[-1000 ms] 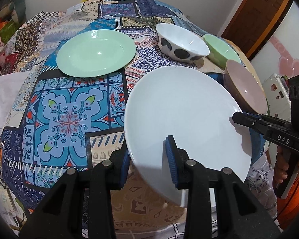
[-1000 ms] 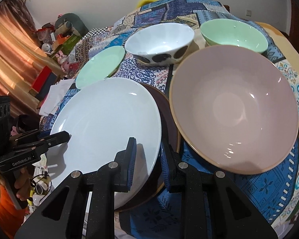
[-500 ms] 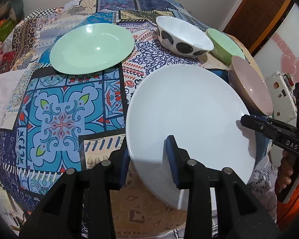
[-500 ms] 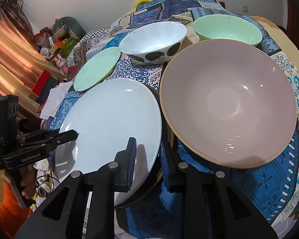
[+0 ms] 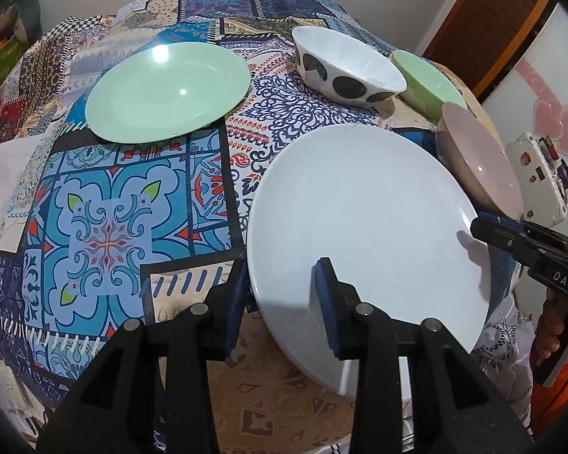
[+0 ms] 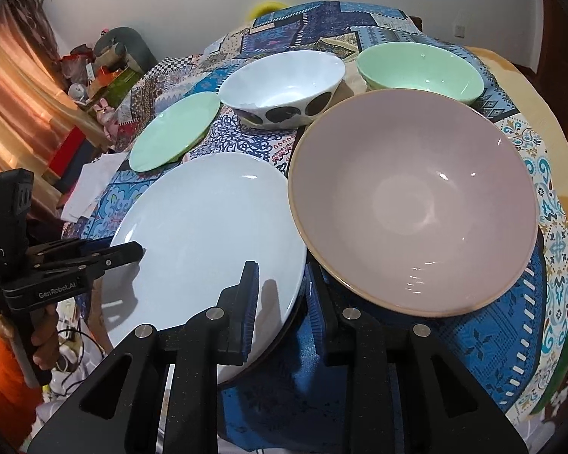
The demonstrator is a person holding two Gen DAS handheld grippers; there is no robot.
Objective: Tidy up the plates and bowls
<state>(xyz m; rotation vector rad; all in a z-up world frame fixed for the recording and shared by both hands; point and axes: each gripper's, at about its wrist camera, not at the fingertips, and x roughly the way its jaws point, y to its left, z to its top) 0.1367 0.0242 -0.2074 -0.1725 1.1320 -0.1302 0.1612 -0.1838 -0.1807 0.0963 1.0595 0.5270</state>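
A large white plate [image 5: 367, 219] [image 6: 208, 234] lies at the near edge of the patterned table, on top of a dark plate [image 6: 280, 344]. My left gripper [image 5: 282, 276] [image 6: 132, 251] is shut on the white plate's left rim, one pad above and one below. At the opposite rim, my right gripper [image 6: 282, 291] [image 5: 481, 227] has that rim between its jaws. These jaws are opening slightly, with the pads still at the rim. Next to the plate stands a pink bowl [image 6: 416, 200] [image 5: 481, 162]. Behind are a spotted white bowl [image 6: 284, 87] [image 5: 348, 68], a green bowl [image 6: 420, 68] [image 5: 428, 83] and a green plate [image 5: 166, 94] [image 6: 174, 132].
The patterned tablecloth [image 5: 106, 234] covers a round table that falls away near the grippers. White paper [image 6: 91, 181] lies at the left edge. Clutter [image 6: 94, 75] and a curtain stand beyond it. A white sticker-covered box [image 5: 537, 181] sits off the right side. A person's hand [image 6: 45, 336] holds the left gripper.
Both views have drifted only slightly. The white plate stays between both pairs of jaws. The bowls and the green plate have not moved.
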